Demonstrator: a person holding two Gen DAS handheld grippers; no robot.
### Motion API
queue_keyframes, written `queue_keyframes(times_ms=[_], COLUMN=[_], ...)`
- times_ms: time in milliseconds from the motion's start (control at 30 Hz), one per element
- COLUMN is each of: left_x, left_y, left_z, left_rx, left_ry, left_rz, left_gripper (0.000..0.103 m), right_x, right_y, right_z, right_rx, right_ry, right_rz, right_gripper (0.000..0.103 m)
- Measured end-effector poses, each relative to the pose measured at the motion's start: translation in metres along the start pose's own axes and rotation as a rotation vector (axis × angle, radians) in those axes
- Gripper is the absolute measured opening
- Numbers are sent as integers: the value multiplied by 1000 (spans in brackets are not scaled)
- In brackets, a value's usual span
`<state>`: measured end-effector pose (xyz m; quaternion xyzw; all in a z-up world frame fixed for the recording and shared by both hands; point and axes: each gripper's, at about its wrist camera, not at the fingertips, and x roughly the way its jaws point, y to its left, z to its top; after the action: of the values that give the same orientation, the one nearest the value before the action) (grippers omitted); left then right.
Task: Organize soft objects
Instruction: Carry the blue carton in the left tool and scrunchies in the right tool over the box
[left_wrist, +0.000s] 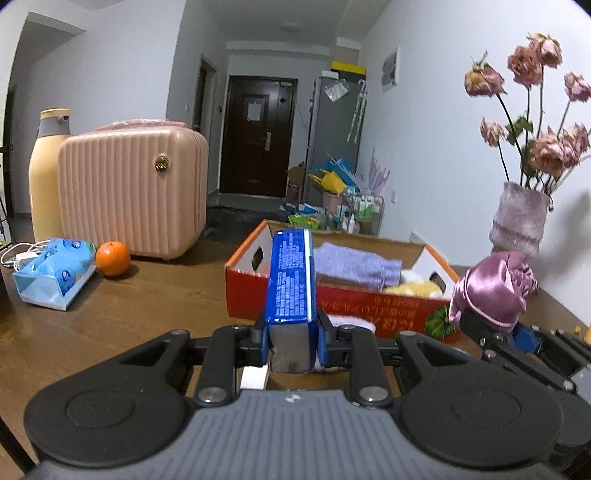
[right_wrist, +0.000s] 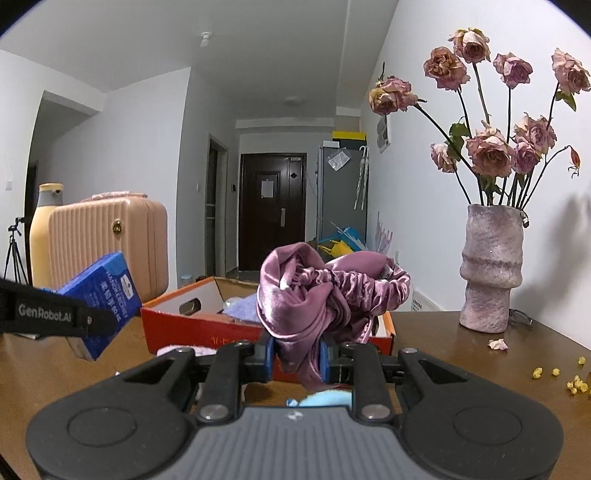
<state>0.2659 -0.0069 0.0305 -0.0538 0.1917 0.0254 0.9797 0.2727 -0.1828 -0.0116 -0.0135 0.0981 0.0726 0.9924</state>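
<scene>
My left gripper (left_wrist: 292, 341) is shut on a blue tissue pack (left_wrist: 291, 275), held upright in front of the red cardboard box (left_wrist: 332, 306). The same blue pack (right_wrist: 101, 295) shows at the left of the right wrist view. My right gripper (right_wrist: 296, 356) is shut on a bunched pink satin cap (right_wrist: 314, 295), lifted just before the red box (right_wrist: 199, 328); that cap (left_wrist: 491, 290) appears at the right in the left wrist view. Inside the box lie a lilac knitted cloth (left_wrist: 354, 264) and a yellow plush item (left_wrist: 415, 288).
A pink ribbed case (left_wrist: 133, 192), a cream bottle (left_wrist: 46, 173), an orange (left_wrist: 112, 258) and a blue tissue box (left_wrist: 55, 271) stand on the brown table's left. A vase of dried roses (right_wrist: 491, 269) stands at the right by the wall, with petals (right_wrist: 496, 343) scattered near it.
</scene>
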Motion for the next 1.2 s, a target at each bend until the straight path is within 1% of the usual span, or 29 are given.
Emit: queue_keyframes(times_ms=[133, 333, 600, 767, 1200], left_x=[1, 11, 39, 56, 97], left_y=[-4, -9, -20, -28, -25], left_z=[9, 18, 27, 29, 48], left_rx=[6, -12, -45, -48, -116], left_ry=[-45, -65, -64, -61, -61], left_rz=[35, 63, 94, 111, 143], left_gripper=[24, 24, 24, 24, 24], right_x=[4, 18, 39, 54, 95], right_y=[-2, -8, -16, -24, -41], right_z=[4, 12, 24, 31, 49], right_rx=[9, 29, 24, 44, 61], right_ry=[-18, -31, -53, -62, -67], right_rz=[6, 2, 6, 8, 11], right_gripper=[22, 22, 22, 22, 22])
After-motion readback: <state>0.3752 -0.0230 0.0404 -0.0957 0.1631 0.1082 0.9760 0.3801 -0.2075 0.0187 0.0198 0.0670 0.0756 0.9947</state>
